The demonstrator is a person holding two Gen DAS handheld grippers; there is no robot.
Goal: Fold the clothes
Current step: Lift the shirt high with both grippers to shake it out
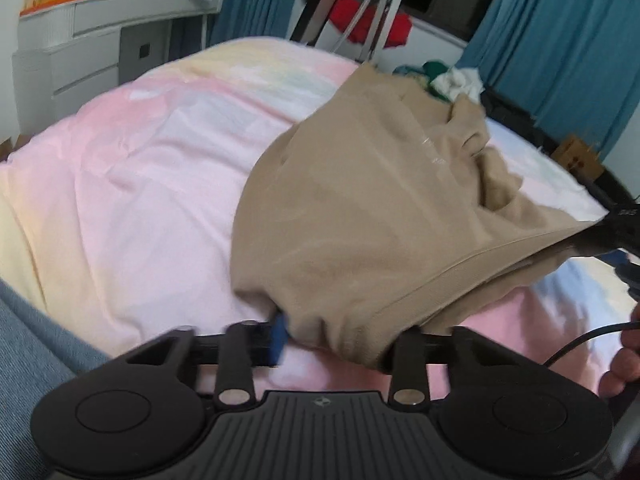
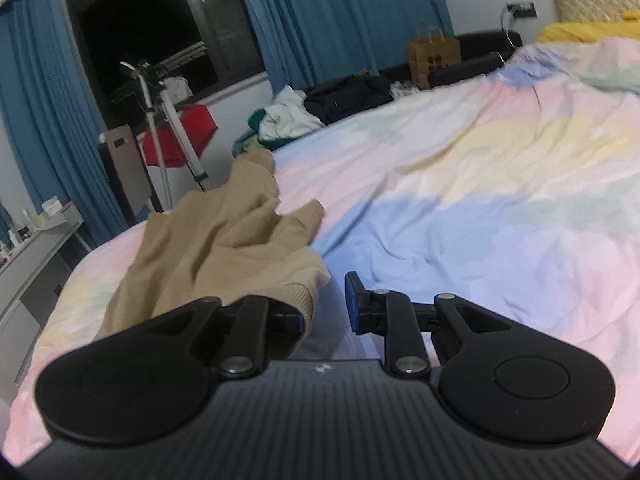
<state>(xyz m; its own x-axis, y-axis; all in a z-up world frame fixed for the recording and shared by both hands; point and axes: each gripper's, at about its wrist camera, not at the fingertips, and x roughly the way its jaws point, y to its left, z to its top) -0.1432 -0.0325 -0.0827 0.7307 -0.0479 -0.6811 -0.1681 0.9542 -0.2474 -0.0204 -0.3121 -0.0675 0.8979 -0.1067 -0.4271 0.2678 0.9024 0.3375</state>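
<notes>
A tan garment lies crumpled on the pastel bedspread, its near hem raised off the bed. In the left wrist view my left gripper is shut on a gathered bunch of that hem; its blue pad presses the cloth and the other finger is hidden under fabric. At the right edge, my right gripper holds up the hem's other end. In the right wrist view the garment has its ribbed hem draped over the left finger of my right gripper. A gap shows beside the blue pad.
A tripod and a red cloth stand beyond the bed's far edge, with a white dresser at the left. A clothes pile, a paper bag and blue curtains line the far side. A person's hand shows lower right.
</notes>
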